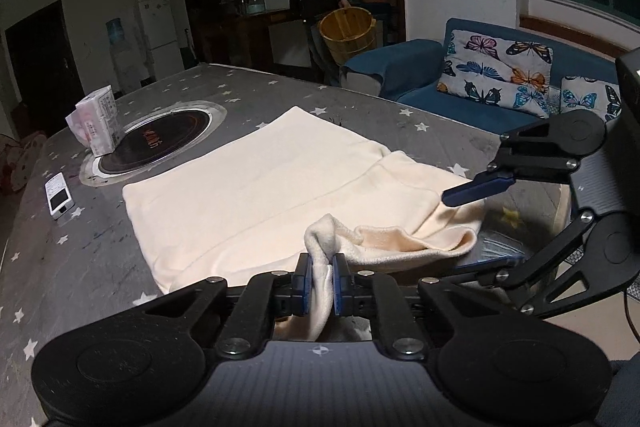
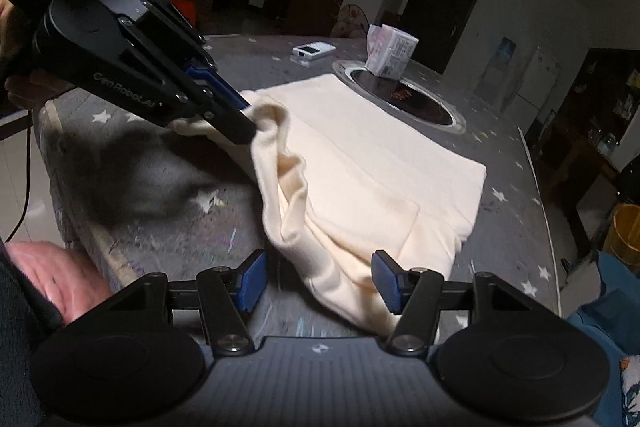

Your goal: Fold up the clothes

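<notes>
A cream garment (image 1: pixel 256 187) lies mostly flat on the grey star-patterned table (image 1: pixel 80 247). My left gripper (image 1: pixel 320 281) is shut on the garment's near edge and lifts a bunched corner of it. It also shows in the right wrist view (image 2: pixel 250 125), pinching the cloth (image 2: pixel 360 167). My right gripper (image 2: pixel 318 281) is open, with the garment's near hem lying between its blue pads (image 2: pixel 252 281) without being pinched. In the left wrist view it (image 1: pixel 480 227) stands at the right, its upper finger over the cloth's right corner.
A round built-in hob (image 1: pixel 156 143) sits in the table beyond the garment, with a tissue pack (image 1: pixel 96 123) on its rim and a white remote (image 1: pixel 58 195) nearby. A blue sofa with butterfly cushions (image 1: pixel 500 75) stands at the right. A person carrying a wooden bucket (image 1: pixel 348 33) stands behind the table.
</notes>
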`<action>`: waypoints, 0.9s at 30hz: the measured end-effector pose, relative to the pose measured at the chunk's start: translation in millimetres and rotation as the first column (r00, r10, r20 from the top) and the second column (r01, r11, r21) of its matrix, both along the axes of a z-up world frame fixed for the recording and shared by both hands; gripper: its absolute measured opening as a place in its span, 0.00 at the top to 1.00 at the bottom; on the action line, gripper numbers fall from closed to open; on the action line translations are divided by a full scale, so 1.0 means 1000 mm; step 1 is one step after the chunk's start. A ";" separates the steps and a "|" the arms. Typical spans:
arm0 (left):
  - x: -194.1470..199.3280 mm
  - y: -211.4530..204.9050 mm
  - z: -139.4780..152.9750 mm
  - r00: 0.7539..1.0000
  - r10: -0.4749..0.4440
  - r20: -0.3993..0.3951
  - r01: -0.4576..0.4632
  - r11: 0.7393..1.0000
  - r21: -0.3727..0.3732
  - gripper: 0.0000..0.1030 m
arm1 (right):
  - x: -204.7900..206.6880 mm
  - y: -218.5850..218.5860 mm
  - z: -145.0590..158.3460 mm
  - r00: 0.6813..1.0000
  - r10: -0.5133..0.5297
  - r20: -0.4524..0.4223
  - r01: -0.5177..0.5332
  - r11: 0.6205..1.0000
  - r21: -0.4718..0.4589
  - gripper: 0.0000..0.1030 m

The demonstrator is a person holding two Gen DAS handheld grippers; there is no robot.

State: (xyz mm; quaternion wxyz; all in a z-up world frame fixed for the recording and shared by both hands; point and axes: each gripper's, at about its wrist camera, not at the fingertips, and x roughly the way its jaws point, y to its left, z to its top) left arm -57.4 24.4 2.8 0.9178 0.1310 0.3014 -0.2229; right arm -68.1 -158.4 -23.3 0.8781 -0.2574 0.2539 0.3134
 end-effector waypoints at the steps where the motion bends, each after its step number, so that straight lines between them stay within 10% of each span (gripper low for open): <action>1: 0.003 0.000 0.000 1.000 0.000 -0.003 0.000 1.000 -0.001 0.89 | 0.003 0.001 0.000 1.000 0.000 0.004 0.000 1.000 0.007 0.48; 10: 0.022 0.009 0.002 0.999 0.016 -0.034 -0.017 0.999 -0.040 0.86 | 0.031 0.001 0.006 0.996 0.003 -0.090 0.005 0.997 0.082 0.86; 14: 0.019 0.015 0.004 0.999 0.019 -0.037 -0.021 0.999 -0.048 0.79 | 0.046 -0.004 0.014 0.989 -0.010 -0.145 0.029 0.991 0.128 0.90; 18: 0.004 0.021 0.010 1.000 0.028 0.004 -0.028 0.999 -0.039 0.43 | 0.062 -0.005 0.019 0.984 -0.016 -0.178 0.043 0.988 0.150 0.91; 27: -0.018 0.024 -0.001 0.999 0.013 0.048 -0.016 0.998 0.064 0.29 | 0.081 -0.005 0.021 0.979 -0.027 -0.203 0.060 0.985 0.160 0.92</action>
